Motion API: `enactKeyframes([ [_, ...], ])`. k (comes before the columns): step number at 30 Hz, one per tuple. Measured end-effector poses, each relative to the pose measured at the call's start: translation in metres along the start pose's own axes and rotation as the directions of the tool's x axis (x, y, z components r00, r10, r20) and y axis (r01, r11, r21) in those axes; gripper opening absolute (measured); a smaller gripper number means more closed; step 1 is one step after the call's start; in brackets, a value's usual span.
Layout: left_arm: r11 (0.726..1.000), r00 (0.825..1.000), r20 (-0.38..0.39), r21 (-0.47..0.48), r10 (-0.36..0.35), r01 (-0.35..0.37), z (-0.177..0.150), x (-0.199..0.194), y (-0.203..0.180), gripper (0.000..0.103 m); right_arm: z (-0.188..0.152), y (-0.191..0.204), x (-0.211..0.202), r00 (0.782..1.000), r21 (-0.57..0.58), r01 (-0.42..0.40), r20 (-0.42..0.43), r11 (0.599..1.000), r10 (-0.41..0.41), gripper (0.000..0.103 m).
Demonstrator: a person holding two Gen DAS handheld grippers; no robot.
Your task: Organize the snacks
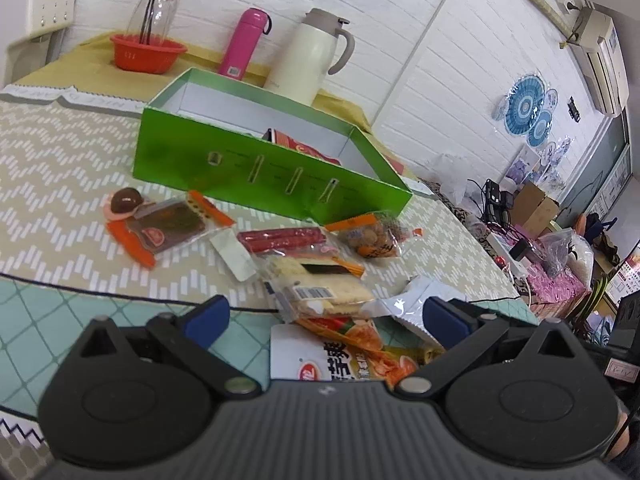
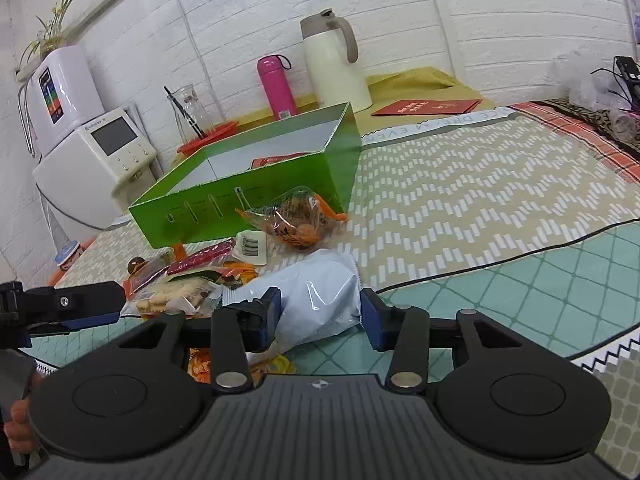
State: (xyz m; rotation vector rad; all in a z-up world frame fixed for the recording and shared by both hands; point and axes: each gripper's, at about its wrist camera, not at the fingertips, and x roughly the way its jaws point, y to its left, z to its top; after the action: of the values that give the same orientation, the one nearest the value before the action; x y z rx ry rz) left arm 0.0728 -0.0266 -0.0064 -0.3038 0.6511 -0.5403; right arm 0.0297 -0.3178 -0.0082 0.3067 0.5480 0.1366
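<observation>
Left gripper (image 1: 324, 314) jaws open over biscuit pack (image 1: 316, 284); right gripper (image 2: 320, 316) jaws open w/ pale-blue bag (image 2: 320, 296) between, near green box (image 2: 256, 184).

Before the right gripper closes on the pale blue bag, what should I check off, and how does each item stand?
1. Right gripper open: ok.
2. Pale blue bag between its fingers: ok.
3. Fingers touching the bag: cannot tell.
4. Left gripper open, holding nothing: ok.
5. Green box has free room; only a red packet shows inside: ok.
6. Other snacks, like the cracker pack, lie clear of the bag: cannot tell.
</observation>
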Motion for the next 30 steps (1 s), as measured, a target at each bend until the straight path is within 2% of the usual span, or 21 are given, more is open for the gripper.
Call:
enactKeyframes([
  [9,0.99,0.995,-0.042,0.103,-0.091,0.095,-0.013,-0.016,-0.031,0.102,0.004,-0.01,-0.015,0.995,-0.017,0.092,0.041,0.996,-0.091,0.066],
  [13,0.97,0.986,-0.073,0.182,-0.151,0.162,-0.019,-0.005,-0.059,0.102,0.002,-0.016,-0.017,0.979,-0.034,0.194,0.065,0.98,-0.192,0.062],
  [17,0.938,0.978,-0.136,0.287,-0.161,0.194,-0.033,0.025,-0.089,0.101,0.0,-0.026,-0.024,0.976,-0.023,0.209,0.064,0.978,-0.207,0.062],
  [18,0.933,0.977,-0.143,0.301,-0.158,0.195,-0.035,0.033,-0.093,0.099,-0.001,-0.028,-0.025,0.976,-0.021,0.212,0.065,0.977,-0.21,0.062],
  [20,0.93,0.979,-0.16,0.323,-0.13,0.176,-0.036,0.048,-0.1,0.085,-0.003,-0.033,-0.028,0.975,-0.011,0.213,0.061,0.977,-0.212,0.063],
  [21,0.928,0.978,-0.169,0.33,-0.122,0.173,-0.037,0.054,-0.102,0.069,-0.004,-0.036,-0.029,0.976,-0.007,0.212,0.06,0.977,-0.211,0.064],
  [22,0.925,0.978,-0.178,0.34,-0.112,0.168,-0.038,0.06,-0.104,0.065,-0.004,-0.038,-0.03,0.976,-0.001,0.212,0.059,0.977,-0.212,0.065],
  [24,0.915,0.979,-0.183,0.371,-0.094,0.158,-0.041,0.066,-0.108,0.065,-0.005,-0.042,-0.031,0.975,0.007,0.215,0.058,0.977,-0.215,0.069],
  [28,0.89,0.981,-0.181,0.432,-0.072,0.145,-0.047,0.069,-0.113,0.063,-0.005,-0.048,-0.031,0.979,0.031,0.193,0.06,0.981,-0.195,0.069],
  [29,0.883,0.982,-0.18,0.448,-0.065,0.14,-0.048,0.069,-0.115,0.055,-0.005,-0.048,-0.03,0.98,0.031,0.187,0.06,0.982,-0.188,0.069],
  [30,0.877,0.983,-0.177,0.461,-0.054,0.131,-0.048,0.068,-0.115,0.041,-0.006,-0.048,-0.029,0.981,0.028,0.182,0.057,0.983,-0.183,0.069],
])
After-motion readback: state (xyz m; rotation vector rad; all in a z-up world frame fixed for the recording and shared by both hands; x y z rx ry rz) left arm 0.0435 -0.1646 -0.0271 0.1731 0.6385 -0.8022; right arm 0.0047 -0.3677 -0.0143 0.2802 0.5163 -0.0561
